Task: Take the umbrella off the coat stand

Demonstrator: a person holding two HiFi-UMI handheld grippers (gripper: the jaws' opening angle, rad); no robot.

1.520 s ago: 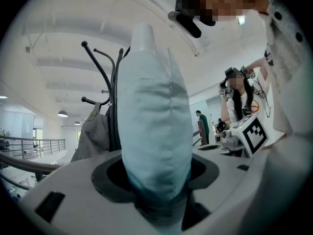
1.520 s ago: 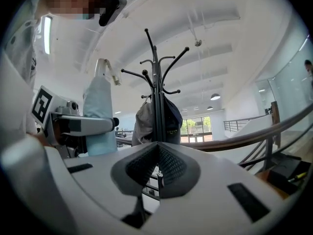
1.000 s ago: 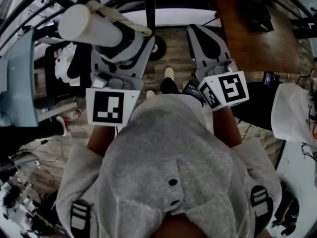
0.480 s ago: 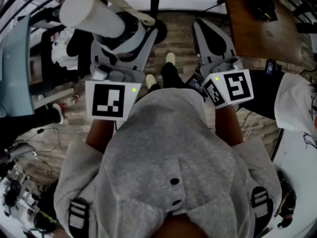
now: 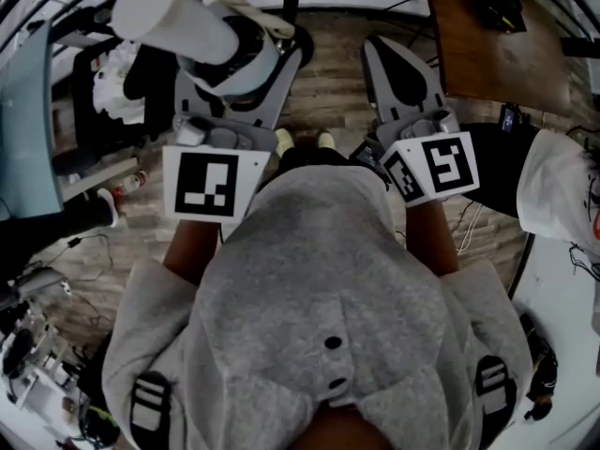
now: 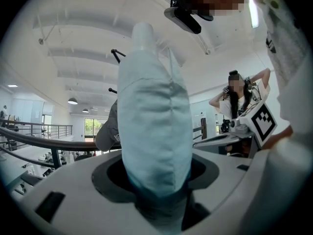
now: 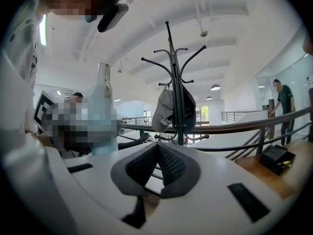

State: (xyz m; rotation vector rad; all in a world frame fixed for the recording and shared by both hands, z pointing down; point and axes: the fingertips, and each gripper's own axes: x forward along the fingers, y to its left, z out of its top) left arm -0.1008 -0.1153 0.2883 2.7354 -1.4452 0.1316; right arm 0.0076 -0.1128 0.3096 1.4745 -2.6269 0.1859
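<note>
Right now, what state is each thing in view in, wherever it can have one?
umbrella: folded, held upright.
left gripper: shut on the umbrella.
right gripper: shut, empty.
coat stand: upright, no umbrella on it.
cap: hanging on the coat stand.

Right gripper view: a cap [image 7: 164,112] hangs on the left side of the coat stand [image 7: 177,92]. The umbrella [image 7: 103,89], upright between the jaws of the left gripper [image 6: 155,185], stands left of the coat stand. A wooden table [image 7: 298,173] bearing a box [image 7: 277,156] lies to the coat stand's right.
</note>
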